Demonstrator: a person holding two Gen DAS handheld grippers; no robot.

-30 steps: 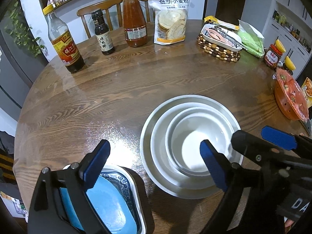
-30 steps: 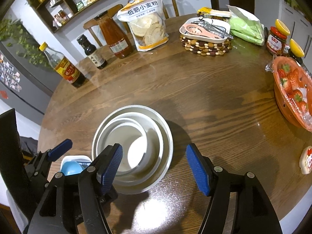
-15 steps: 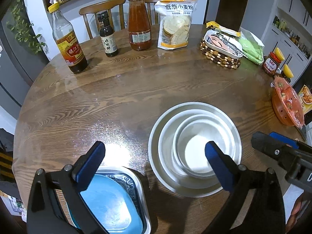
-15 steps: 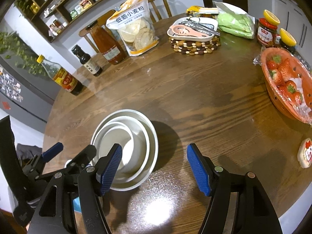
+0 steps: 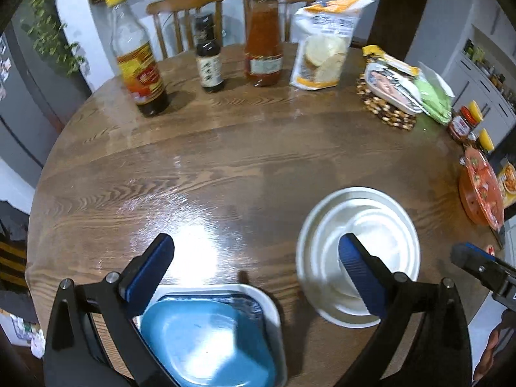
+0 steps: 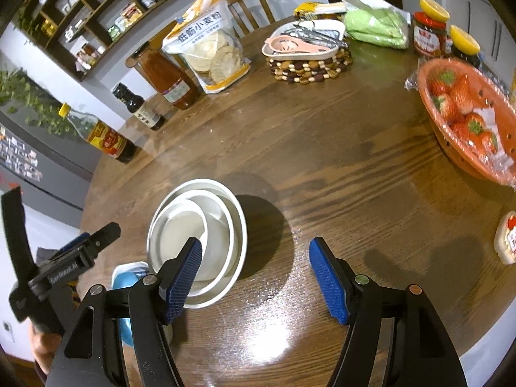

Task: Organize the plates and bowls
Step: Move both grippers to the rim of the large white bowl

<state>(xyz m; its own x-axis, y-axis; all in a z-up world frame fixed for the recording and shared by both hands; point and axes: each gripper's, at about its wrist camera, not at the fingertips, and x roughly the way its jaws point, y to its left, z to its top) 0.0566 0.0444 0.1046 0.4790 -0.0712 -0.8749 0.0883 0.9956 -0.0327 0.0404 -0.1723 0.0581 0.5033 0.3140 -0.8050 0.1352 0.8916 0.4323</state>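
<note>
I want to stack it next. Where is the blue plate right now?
The blue plate sits in a white square dish at the table's near edge, left of the stacked white bowls, below the left gripper.

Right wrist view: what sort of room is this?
Probably a home dining area: a round wooden table with sauce bottles, wooden chairs behind it and pantry shelves on the wall.

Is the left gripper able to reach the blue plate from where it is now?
Probably yes. The left gripper is open and empty, and the blue plate lies just below it inside a white square dish, with nothing on top. The stack of white bowls stands apart, to the side.
</note>
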